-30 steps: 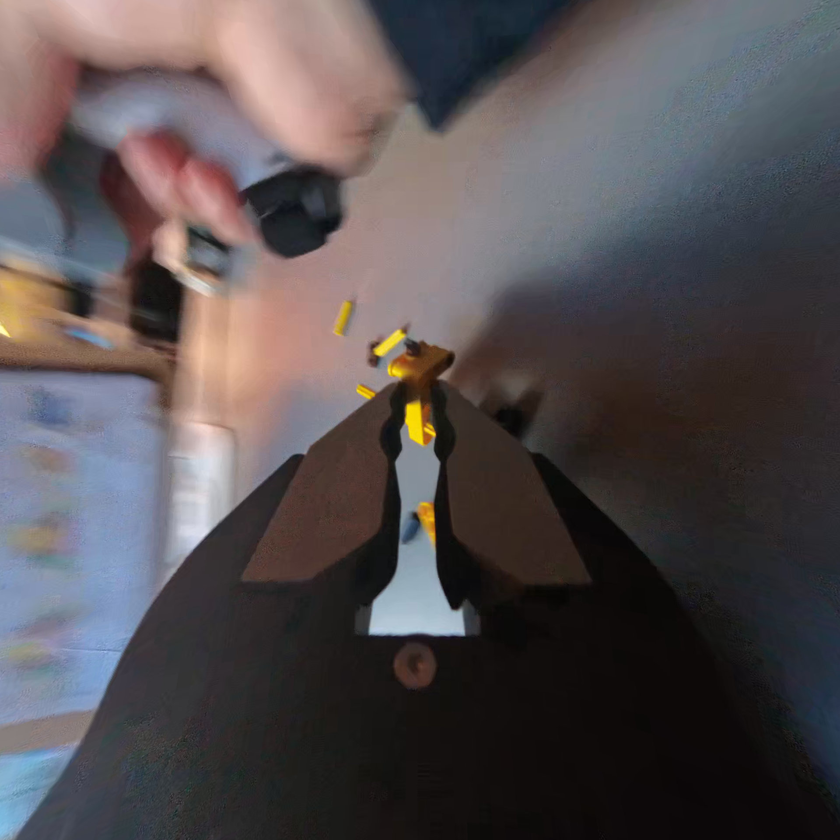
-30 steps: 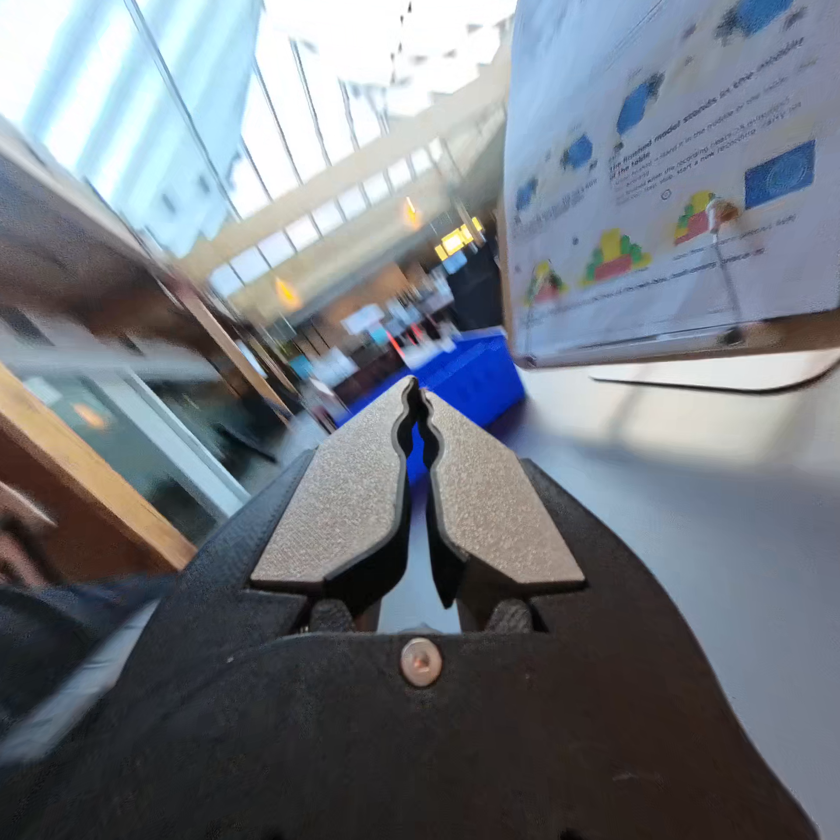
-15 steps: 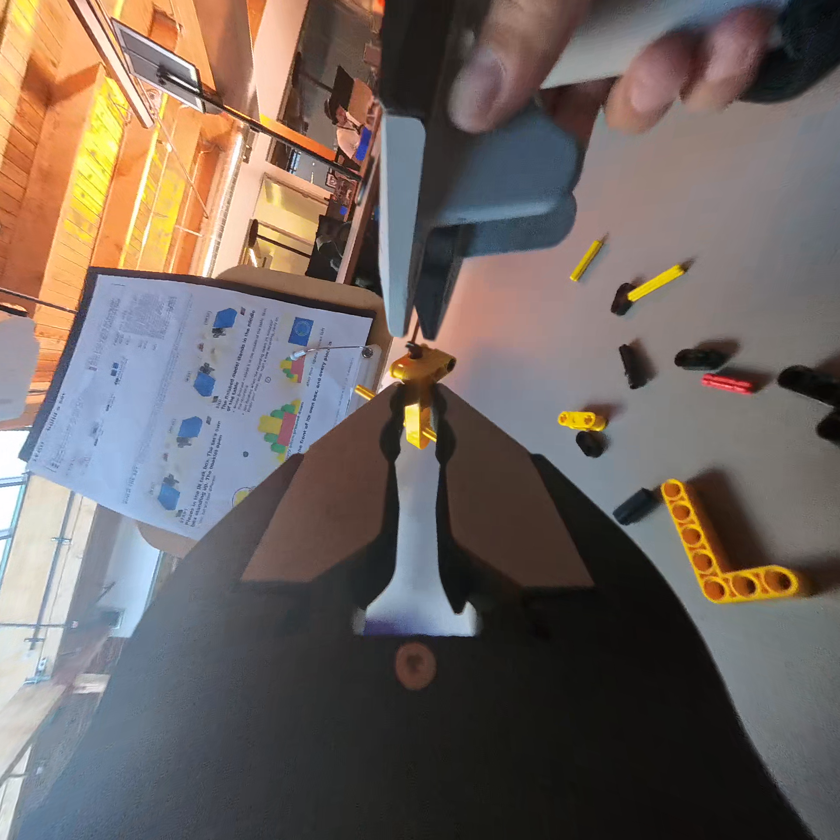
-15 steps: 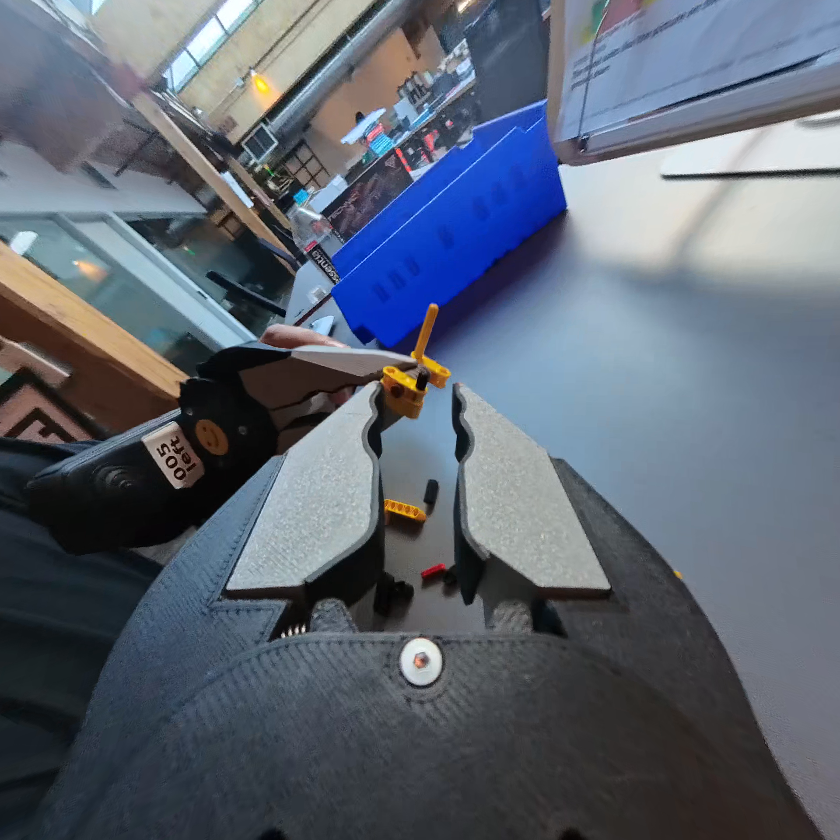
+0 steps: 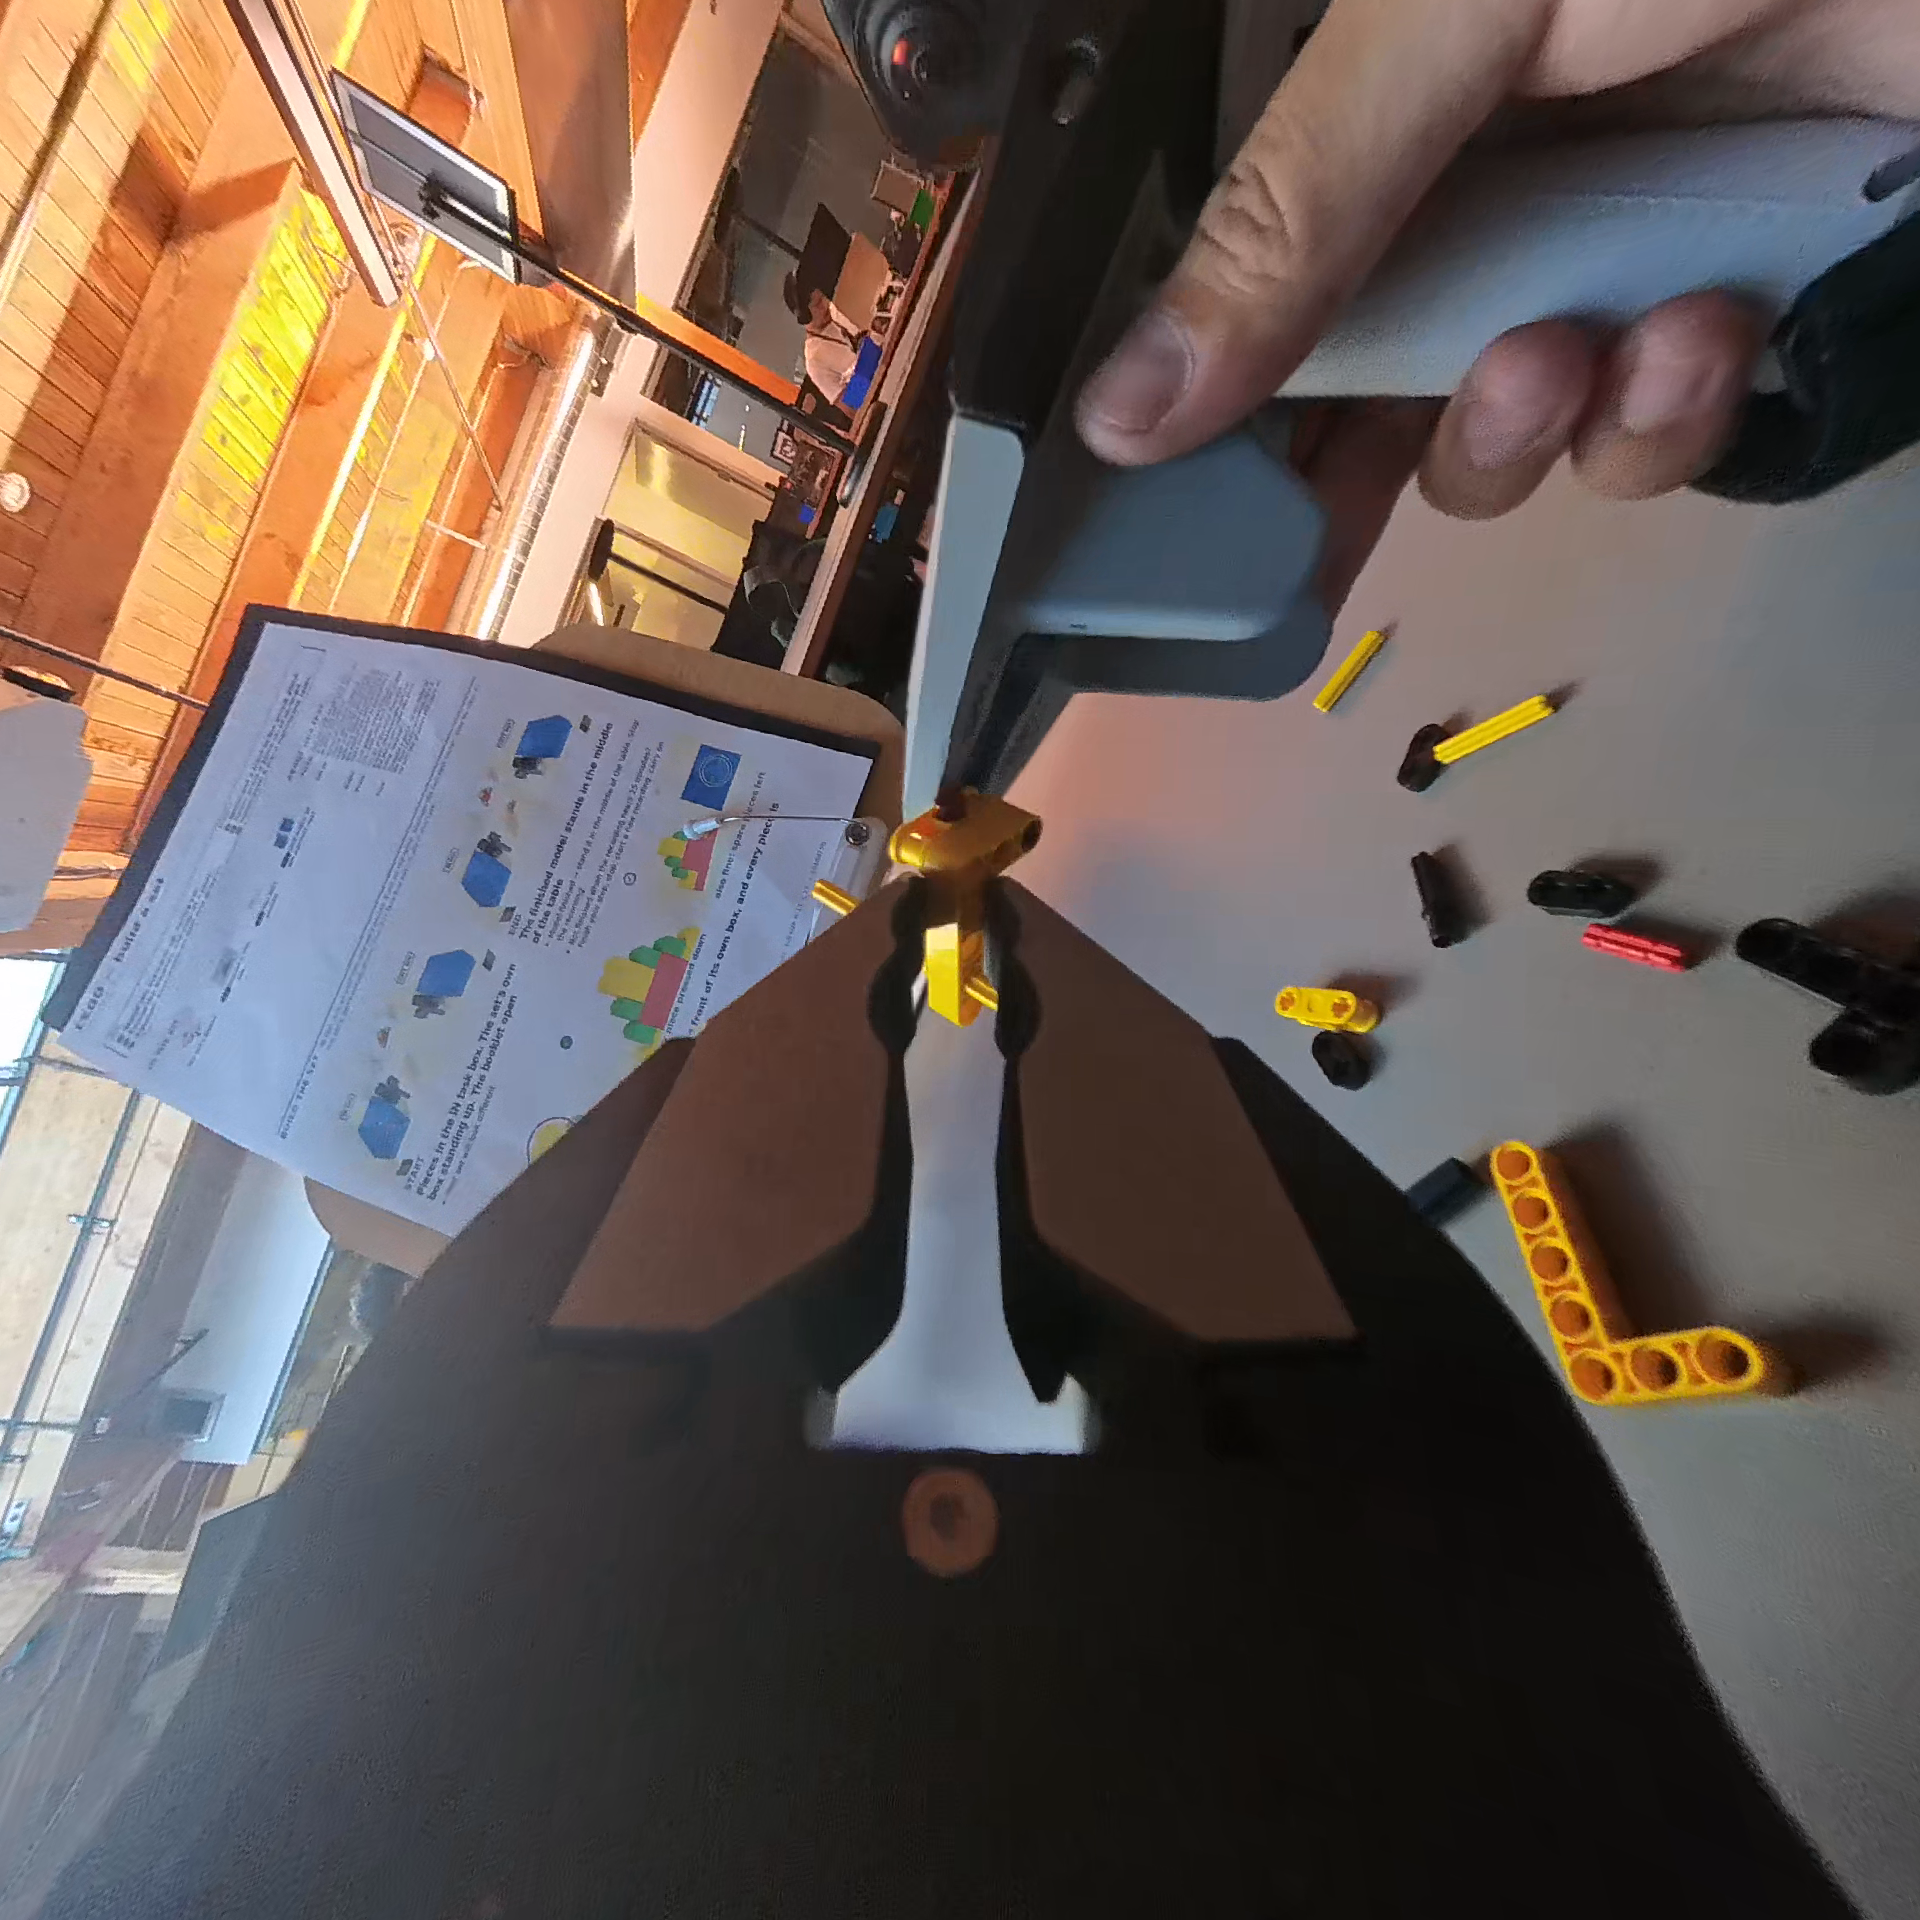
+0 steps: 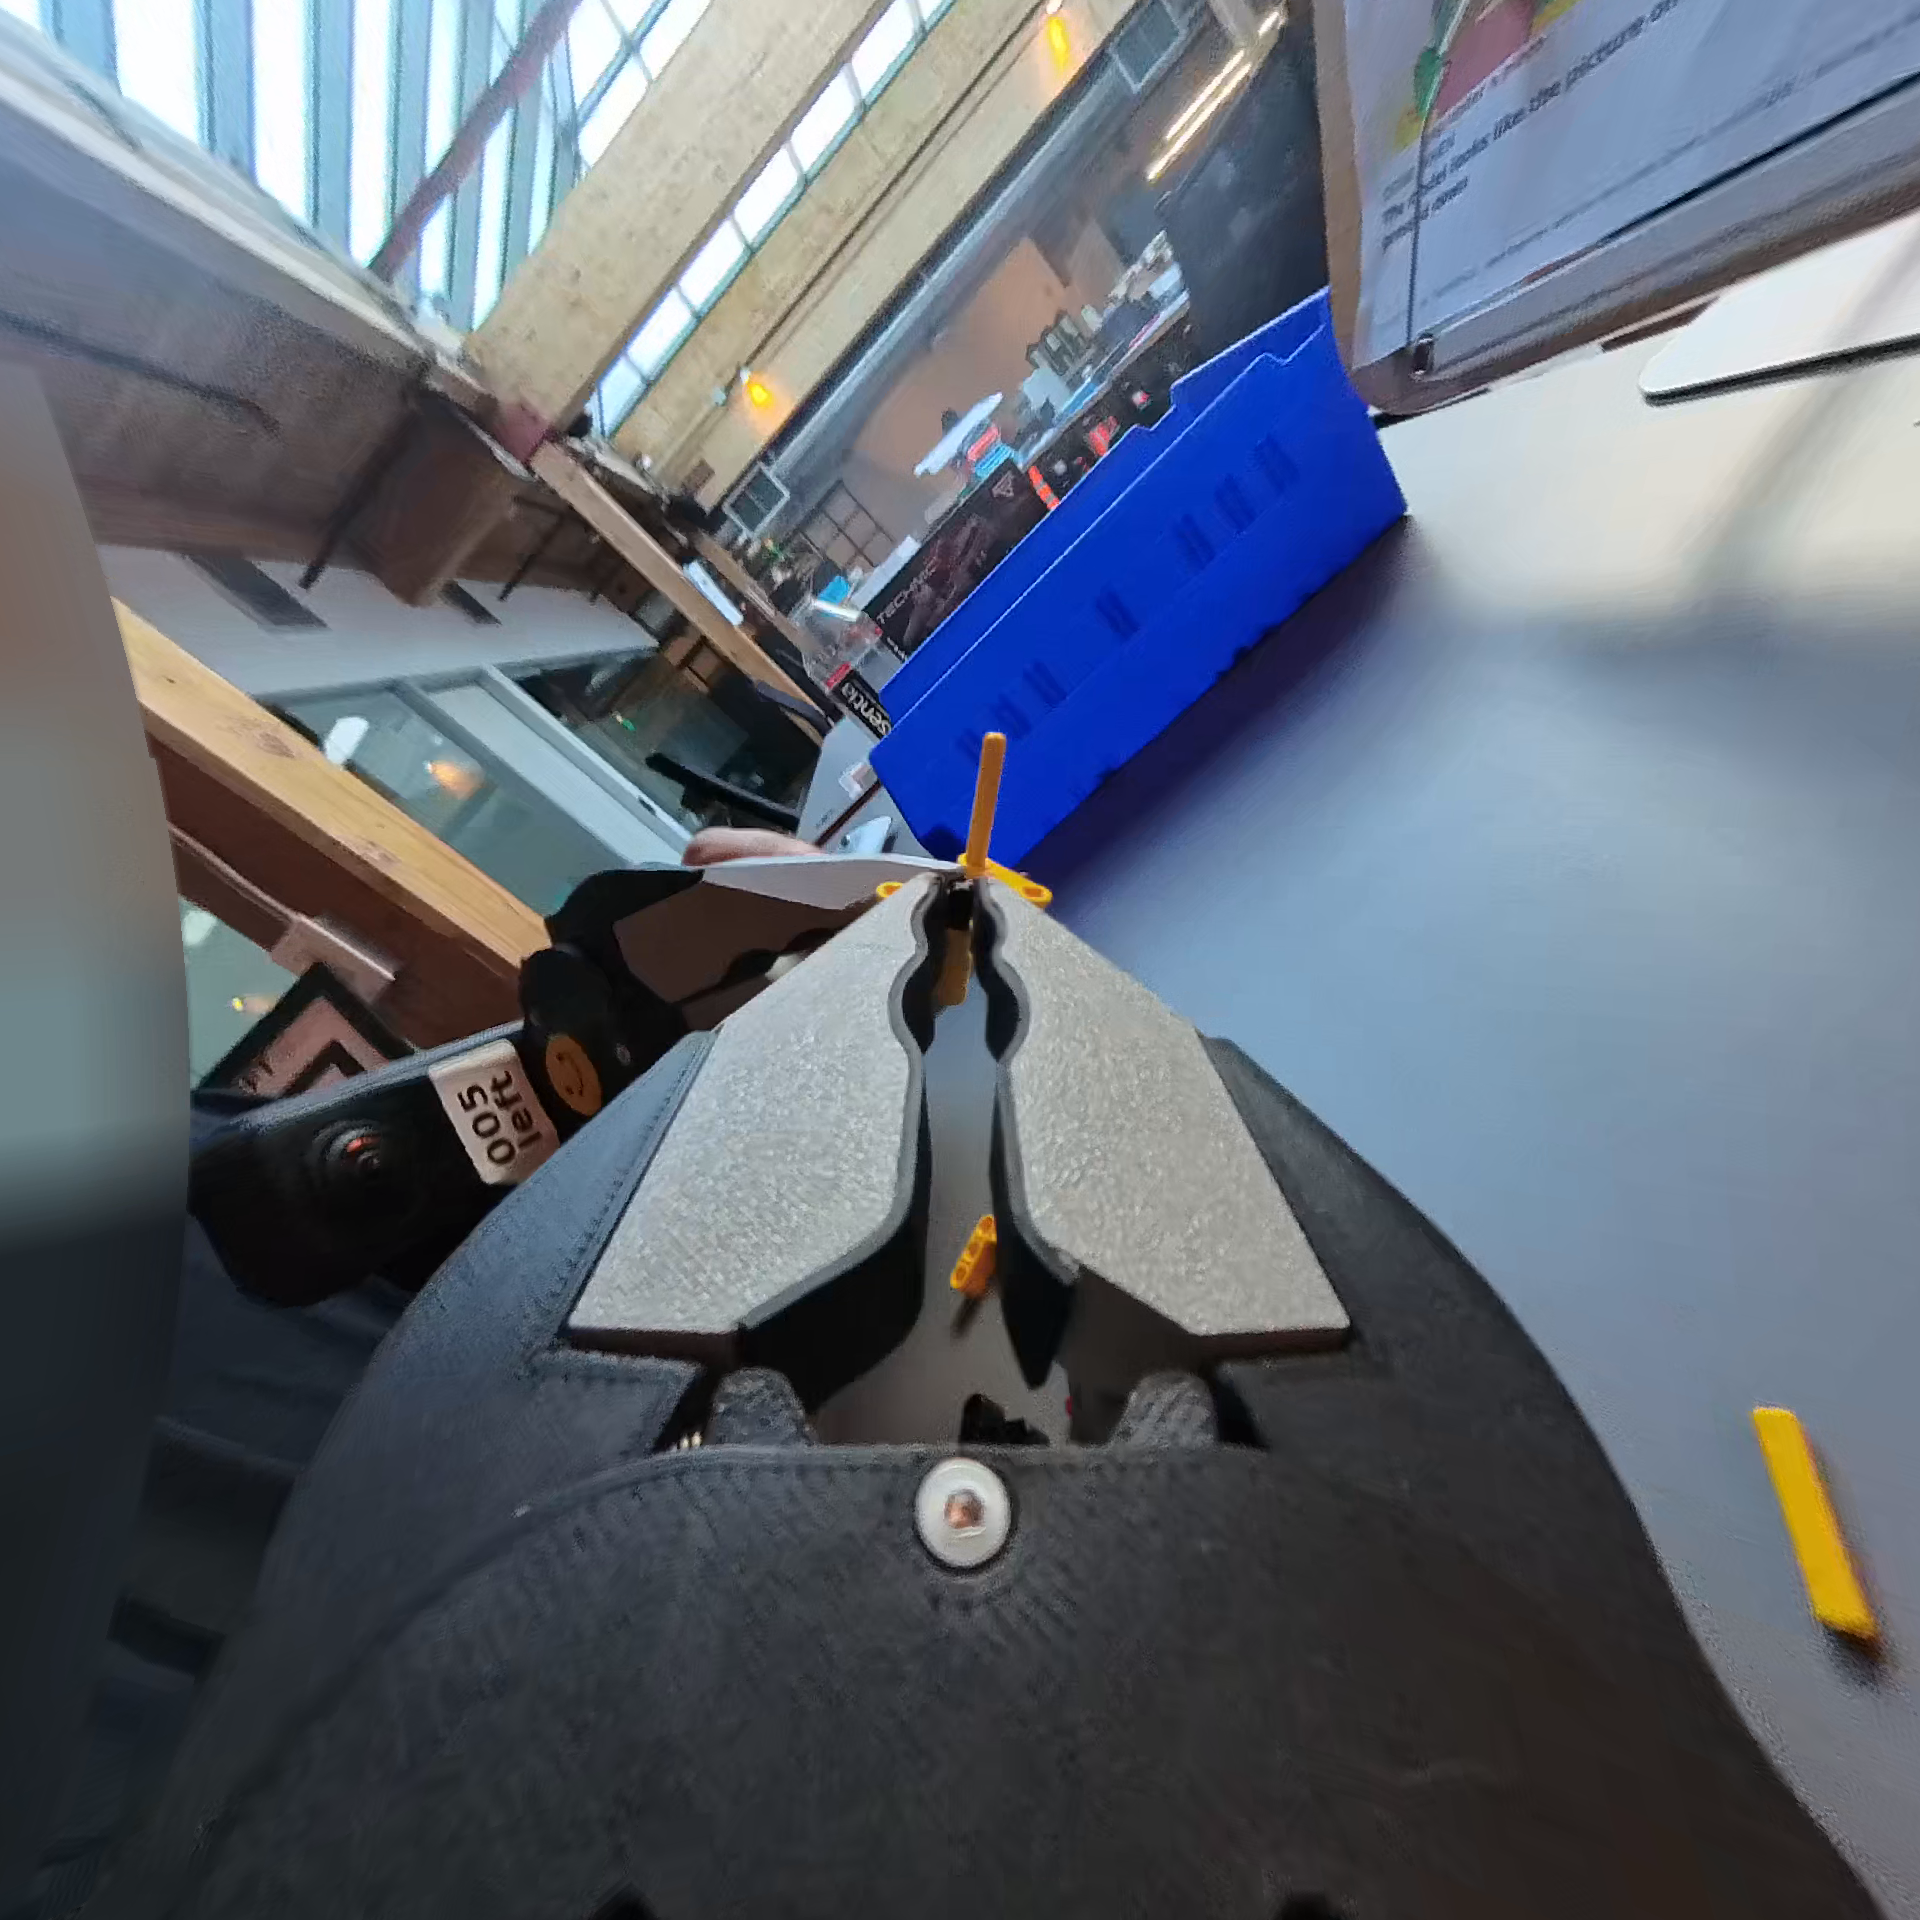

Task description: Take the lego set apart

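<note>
My left gripper is shut on a small yellow lego assembly, a connector with a thin yellow axle through it, held above the table. My right gripper meets it tip to tip and has closed on the same assembly, at the end with a dark pin. In the left wrist view the right gripper comes down from above, held by a hand. The yellow axle sticks up past the tips. The left gripper shows at the left of the right wrist view.
Loose parts lie on the grey table: a yellow L-beam, yellow axles, black pins, a red pin, a small yellow connector. A blue bin and an instruction sheet stand behind.
My right gripper swung in from pointing away, came up to the assembly open, and has closed on it. My left gripper keeps its hold and has steadied.
</note>
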Demonstrator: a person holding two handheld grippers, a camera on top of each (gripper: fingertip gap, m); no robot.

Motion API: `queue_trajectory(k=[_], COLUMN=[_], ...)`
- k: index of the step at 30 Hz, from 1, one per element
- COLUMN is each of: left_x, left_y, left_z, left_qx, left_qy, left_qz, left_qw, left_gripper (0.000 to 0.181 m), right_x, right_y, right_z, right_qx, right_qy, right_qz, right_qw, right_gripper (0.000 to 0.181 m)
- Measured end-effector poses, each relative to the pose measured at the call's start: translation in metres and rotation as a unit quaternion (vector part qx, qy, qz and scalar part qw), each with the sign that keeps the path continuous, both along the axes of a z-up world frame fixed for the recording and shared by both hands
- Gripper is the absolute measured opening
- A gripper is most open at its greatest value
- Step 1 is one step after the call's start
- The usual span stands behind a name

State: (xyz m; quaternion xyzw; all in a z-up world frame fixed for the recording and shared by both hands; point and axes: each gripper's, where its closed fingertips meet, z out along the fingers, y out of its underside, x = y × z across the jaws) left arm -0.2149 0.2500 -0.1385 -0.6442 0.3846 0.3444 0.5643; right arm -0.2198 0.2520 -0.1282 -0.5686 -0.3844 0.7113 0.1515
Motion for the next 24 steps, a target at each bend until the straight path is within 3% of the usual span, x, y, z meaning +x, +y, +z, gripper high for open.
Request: queue_trajectory(k=[5, 8, 12, 19, 24], left_x=[-0.0049, -0.004, -0.0029, -0.0009, -0.0017], left_y=[0.001, 0.0014, 0.0023, 0.0012, 0.0011], left_z=[-0.0029, -0.0034, -0.0049, -0.004, -0.0003], left_qx=[-0.013, -0.013, -0.03, -0.047, -0.028], left_qy=[-0.012, -0.014, -0.064, -0.131, -0.102], left_qz=[0.019, 0.02, 0.012, 0.003, 0.003], left_qw=[1.0, 1.0, 0.997, 0.99, 0.994], left_gripper=[0.007, 0.007, 0.007, 0.008, 0.008], right_x=[-0.0032, -0.0022, -0.0012, -0.0012, 0.0], right_y=[0.0015, 0.0023, 0.0026, 0.0006, -0.0002], right_z=[-0.0039, -0.0043, -0.004, -0.0019, 0.0014], right_qx=[-0.069, -0.06, -0.051, -0.108, -0.112], right_qy=[0.007, -0.001, -0.002, 0.01, 0.018], right_qz=[-0.017, -0.022, -0.027, -0.006, -0.004], right_qw=[0.997, 0.998, 0.998, 0.994, 0.993], right_gripper=[0.0, 0.0, 0.001, 0.001, 0.001])
